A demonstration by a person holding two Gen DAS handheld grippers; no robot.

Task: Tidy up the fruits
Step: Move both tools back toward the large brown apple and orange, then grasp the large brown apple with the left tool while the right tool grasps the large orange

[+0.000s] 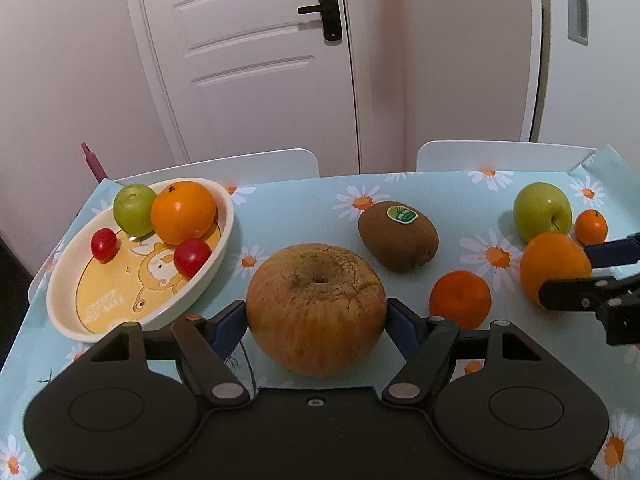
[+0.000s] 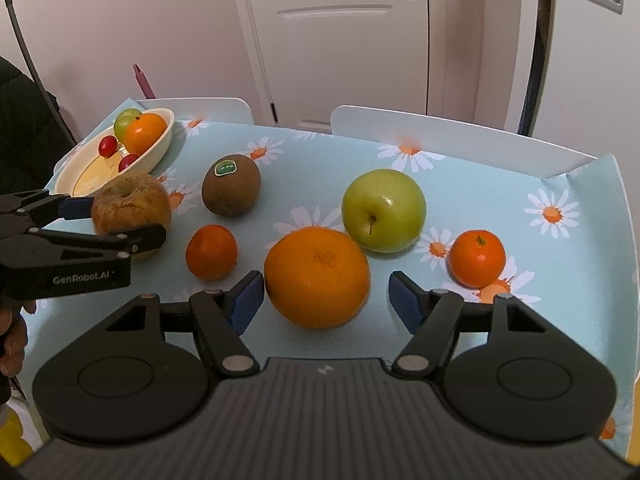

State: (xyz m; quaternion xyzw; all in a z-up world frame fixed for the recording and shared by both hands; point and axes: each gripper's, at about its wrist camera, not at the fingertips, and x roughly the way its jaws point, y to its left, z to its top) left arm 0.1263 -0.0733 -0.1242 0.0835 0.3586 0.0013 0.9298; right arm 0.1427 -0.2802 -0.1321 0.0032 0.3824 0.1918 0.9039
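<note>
My left gripper (image 1: 316,316) has its blue pads against both sides of a large brownish apple (image 1: 316,308) that rests on the tablecloth; it also shows in the right wrist view (image 2: 130,204). My right gripper (image 2: 326,300) is open around a big orange (image 2: 317,276), with gaps on both sides. The cream bowl (image 1: 60,300) at the left holds a green fruit (image 1: 134,208), an orange (image 1: 183,212) and two small red fruits (image 1: 104,245). A kiwi (image 1: 398,235), a green apple (image 2: 383,210) and two mandarins (image 2: 211,252) (image 2: 476,258) lie on the cloth.
The table has a light blue daisy-print cloth (image 2: 520,184). Two white chair backs (image 1: 224,166) (image 2: 440,132) stand at the far edge. A white door (image 1: 248,60) and wall are behind. The cloth's edge folds up at the far right corner (image 2: 600,172).
</note>
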